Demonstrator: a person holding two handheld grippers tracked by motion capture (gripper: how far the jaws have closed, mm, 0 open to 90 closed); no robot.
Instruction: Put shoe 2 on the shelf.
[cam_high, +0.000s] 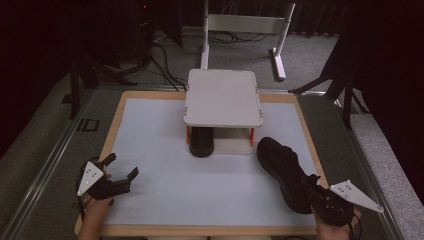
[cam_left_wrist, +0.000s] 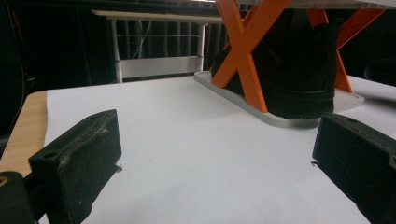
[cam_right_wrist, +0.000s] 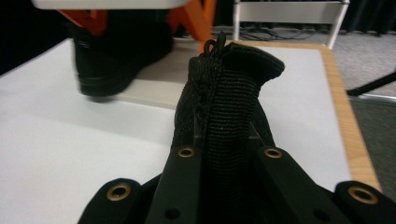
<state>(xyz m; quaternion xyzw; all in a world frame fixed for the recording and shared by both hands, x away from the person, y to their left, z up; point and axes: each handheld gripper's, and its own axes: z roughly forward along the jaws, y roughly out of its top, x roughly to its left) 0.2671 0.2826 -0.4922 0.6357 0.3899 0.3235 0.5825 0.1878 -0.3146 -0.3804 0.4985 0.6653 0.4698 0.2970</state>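
While the left gripper (cam_high: 116, 176) hovers low over the white-topped bench (cam_high: 165, 150), fingers spread and empty, a small white two-tier shelf with orange braces (cam_high: 223, 97) stands mid-bench with one black shoe (cam_high: 201, 141) beneath; the right gripper (cam_high: 314, 188) pinches a second black fabric shoe's (cam_high: 282, 170) heel, toe pointing toward the shelf

Beyond the table (cam_high: 112, 131), a white metal frame (cam_high: 247, 24) stands on grey carpet (cam_high: 310, 55) among black cables (cam_high: 164, 62).

One black shoe (cam_high: 283, 172) lying on the white tabletop (cam_high: 165, 150), front right; second black shoe (cam_high: 201, 142) under the small rack (cam_high: 222, 97), toe out.
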